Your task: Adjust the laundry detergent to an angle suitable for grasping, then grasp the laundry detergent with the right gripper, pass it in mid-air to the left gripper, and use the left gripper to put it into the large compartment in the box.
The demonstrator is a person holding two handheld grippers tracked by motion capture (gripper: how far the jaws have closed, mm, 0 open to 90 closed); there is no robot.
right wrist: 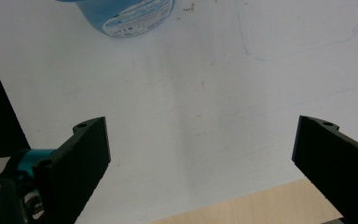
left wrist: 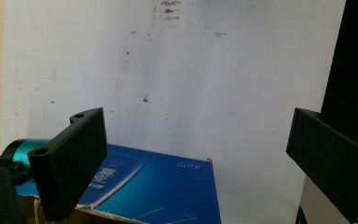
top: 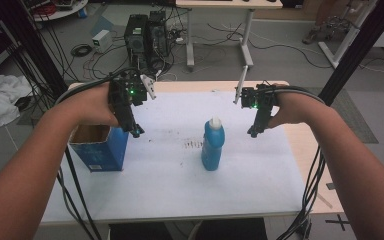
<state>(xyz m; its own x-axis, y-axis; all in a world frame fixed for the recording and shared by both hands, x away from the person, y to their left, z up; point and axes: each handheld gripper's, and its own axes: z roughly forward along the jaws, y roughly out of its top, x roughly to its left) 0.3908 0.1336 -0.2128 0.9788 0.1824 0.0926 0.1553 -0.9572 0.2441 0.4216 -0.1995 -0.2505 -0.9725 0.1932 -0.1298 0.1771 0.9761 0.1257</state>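
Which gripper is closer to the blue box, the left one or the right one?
The left. The left gripper hangs open just above the blue box, at its far right corner. The right gripper, also open, is far across the table, beyond the blue bottle.

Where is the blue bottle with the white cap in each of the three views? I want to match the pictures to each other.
High view: the blue bottle stands upright near the middle of the white sheet, between the two grippers.
Left gripper view: I cannot find the bottle here; the blue box lies at the bottom.
Right gripper view: its rounded blue body is cut by the top edge, left of centre.
Shared landmark: the white sheet with its dark specks.
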